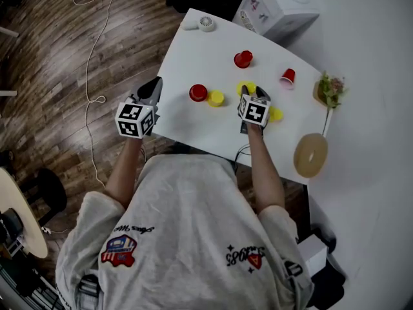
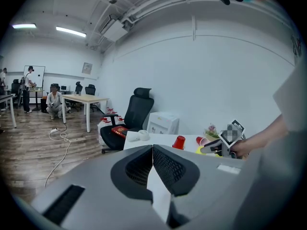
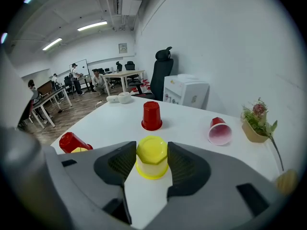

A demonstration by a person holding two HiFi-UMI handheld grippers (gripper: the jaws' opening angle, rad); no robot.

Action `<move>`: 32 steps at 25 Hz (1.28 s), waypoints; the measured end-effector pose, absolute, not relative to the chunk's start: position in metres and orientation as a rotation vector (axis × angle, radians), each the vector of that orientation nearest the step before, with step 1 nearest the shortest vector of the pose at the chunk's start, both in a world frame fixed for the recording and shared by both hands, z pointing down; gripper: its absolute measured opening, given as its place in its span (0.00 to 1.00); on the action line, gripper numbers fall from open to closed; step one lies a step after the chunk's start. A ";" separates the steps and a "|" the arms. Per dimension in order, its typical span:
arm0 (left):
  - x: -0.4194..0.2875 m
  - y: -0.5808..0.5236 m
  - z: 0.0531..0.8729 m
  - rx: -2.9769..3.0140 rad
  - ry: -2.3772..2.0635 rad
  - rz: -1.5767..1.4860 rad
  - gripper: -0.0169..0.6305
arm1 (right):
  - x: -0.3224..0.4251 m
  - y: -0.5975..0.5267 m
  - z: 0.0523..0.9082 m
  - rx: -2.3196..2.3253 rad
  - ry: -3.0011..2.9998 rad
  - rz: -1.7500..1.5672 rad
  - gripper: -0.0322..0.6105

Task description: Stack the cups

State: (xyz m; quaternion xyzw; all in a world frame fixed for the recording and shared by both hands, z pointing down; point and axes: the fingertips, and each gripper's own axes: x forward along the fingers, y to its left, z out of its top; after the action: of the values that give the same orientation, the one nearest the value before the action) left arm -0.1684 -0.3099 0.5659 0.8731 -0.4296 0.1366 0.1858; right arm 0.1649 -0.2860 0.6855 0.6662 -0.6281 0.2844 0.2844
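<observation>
Head view: a white table [image 1: 193,50] sits above the person's shirt. Both forearms reach onto it, and cups are spread across its middle.
Left gripper [image 2: 152,148]: held at the table's left edge, well apart from every cup. Its jaws are pressed together with nothing between them.
Tipped red cup [image 1: 198,93]: lies on its side left of centre.
Small yellow cup [image 1: 215,98]: just beside the tipped red cup, on its right. Whether the two touch cannot be told.
Right gripper [image 3: 152,146]: points down at the table near its middle. Its jaws stand partway apart, one pad against each side of the held yellow cup [image 3: 152,159].
Held yellow cup: stands upside down on the table between those jaws.
Upturned red cup [image 1: 242,59]: stands mouth down beyond the Right gripper, apart from the other cups.
Third yellow cup [image 1: 275,114]: on the table just right of the Right gripper's marker cube, partly hidden by it.
Pale-lined red cup [image 1: 288,77]: lies on its side toward the right, mouth facing the person.
Potted plant [image 1: 329,90]: at the table's right edge, near the pale-lined red cup.
Tan ring [image 1: 310,155]: lies flat at the right, nearer the person than the plant.
</observation>
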 end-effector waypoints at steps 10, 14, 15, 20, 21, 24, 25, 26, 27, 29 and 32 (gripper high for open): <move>-0.150 -0.305 0.566 2.506 -1.121 0.384 0.04 | 0.143 -0.253 0.686 1.740 -1.711 0.765 0.37; -0.143 -0.302 0.566 2.524 -1.086 0.387 0.04 | 0.137 -0.239 0.691 1.734 -1.709 0.775 0.37; -0.142 -0.302 0.566 2.527 -1.079 0.388 0.04 | 0.136 -0.236 0.691 1.732 -1.710 0.780 0.37; -0.139 -0.299 0.564 2.539 -1.061 0.387 0.04 | 0.123 -0.227 0.690 1.715 -1.724 0.782 0.37; -0.139 -0.298 0.563 2.541 -1.058 0.387 0.04 | 0.120 -0.225 0.692 1.707 -1.726 0.783 0.37; -0.138 -0.298 0.562 2.545 -1.052 0.385 0.04 | 0.114 -0.220 0.696 1.695 -1.728 0.777 0.37; -0.139 -0.298 0.562 2.545 -1.052 0.385 0.04 | 0.112 -0.220 0.697 1.693 -1.730 0.773 0.37; -0.140 -0.298 0.562 2.544 -1.053 0.385 0.04 | 0.111 -0.219 0.698 1.689 -1.732 0.768 0.37; -0.141 -0.298 0.563 2.541 -1.055 0.385 0.04 | 0.110 -0.219 0.698 1.684 -1.733 0.763 0.38; -0.143 -0.298 0.565 2.535 -1.062 0.384 0.04 | 0.109 -0.218 0.698 1.676 -1.736 0.762 0.37; -0.145 -0.298 0.566 2.530 -1.066 0.382 0.04 | 0.108 -0.217 0.696 1.671 -1.744 0.765 0.38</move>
State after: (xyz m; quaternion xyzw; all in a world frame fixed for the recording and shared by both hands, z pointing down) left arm -0.1446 -0.2977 0.5658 0.8972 -0.3781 0.1353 0.1838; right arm 0.1075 -0.2170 0.6960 0.6293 -0.6568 0.2880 0.2993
